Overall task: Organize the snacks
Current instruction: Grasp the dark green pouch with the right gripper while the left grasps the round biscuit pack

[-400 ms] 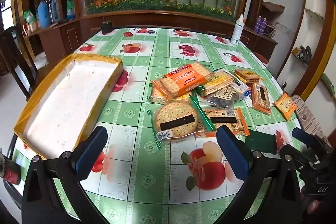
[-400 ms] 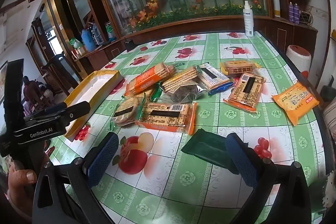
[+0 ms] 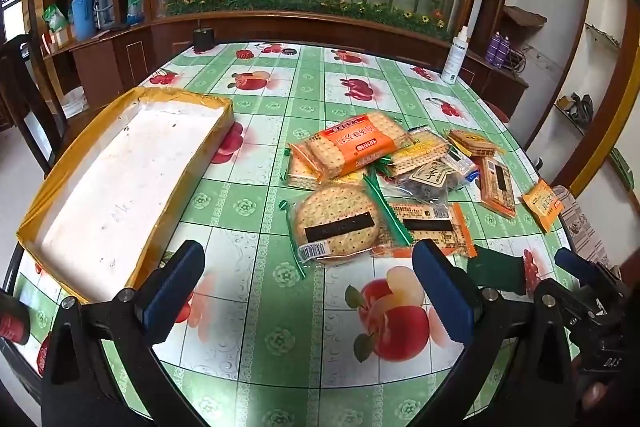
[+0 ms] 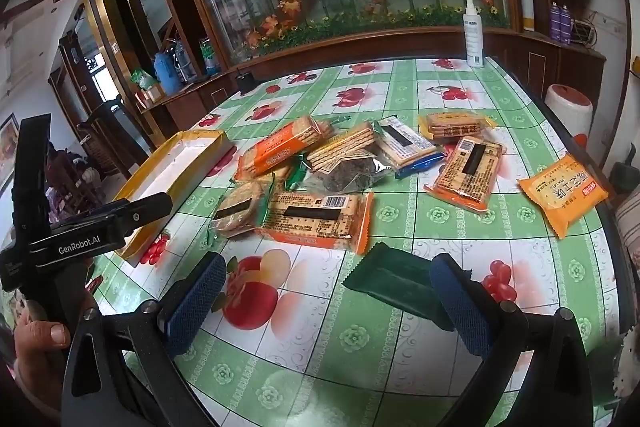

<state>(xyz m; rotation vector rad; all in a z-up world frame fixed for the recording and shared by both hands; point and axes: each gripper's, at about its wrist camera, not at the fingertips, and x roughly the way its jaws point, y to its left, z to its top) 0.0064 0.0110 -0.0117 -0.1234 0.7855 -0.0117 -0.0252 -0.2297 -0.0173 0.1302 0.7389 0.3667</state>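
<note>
Little has shifted since the earlier frames: both tools hover over the counter much as before, the snacks unmoved.

Left tool: jaws wide, nothing between them, above the near edge of the counter with its green fruit-print cloth.
Right tool: jaws wide, empty; its right finger overlaps the dark green packet in view, whether it touches cannot be told.
Yellow-rimmed tray: at the counter's left side, white interior, nothing in it.
Snack pile, centre of counter: round cracker pack nearest the left tool; orange biscuit pack lying on top behind it; barcode-labelled cracker pack beside the round one; clear bag of dark contents; blue-edged cracker pack.
Apart to the right: orange wafer pack, small orange sachet.
White spray bottle: upright at the far edge.
</note>
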